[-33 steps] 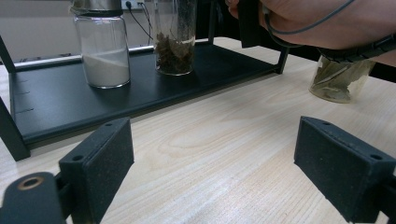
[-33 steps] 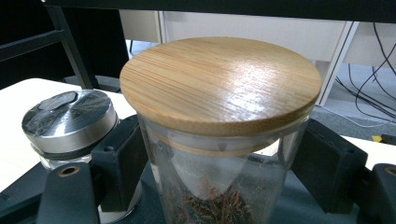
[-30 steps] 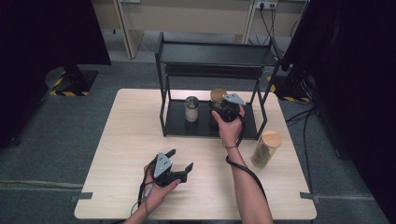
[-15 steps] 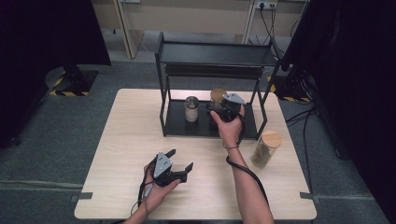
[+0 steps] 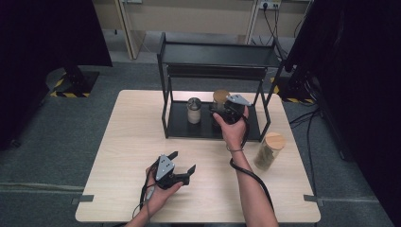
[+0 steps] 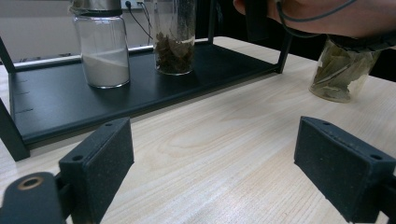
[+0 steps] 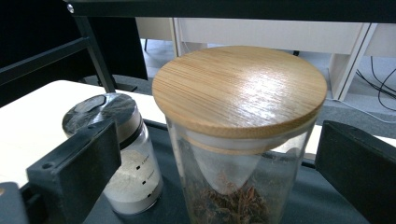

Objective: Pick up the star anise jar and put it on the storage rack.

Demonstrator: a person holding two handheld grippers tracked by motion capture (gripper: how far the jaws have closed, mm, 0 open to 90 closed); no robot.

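Right gripper view: right hand-held gripper (image 7: 219, 154) wide apart, jaws flanking the wooden-lidded jar (image 7: 238, 140), no contact visible.

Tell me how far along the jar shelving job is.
Done: a metal-lidded jar of white powder stands on the black rack's lower shelf. In hand: the right gripper is open around the wooden-lidded jar beside it, fingers apart from the glass. Left: another wooden-lidded jar stands on the table; the left gripper rests open.
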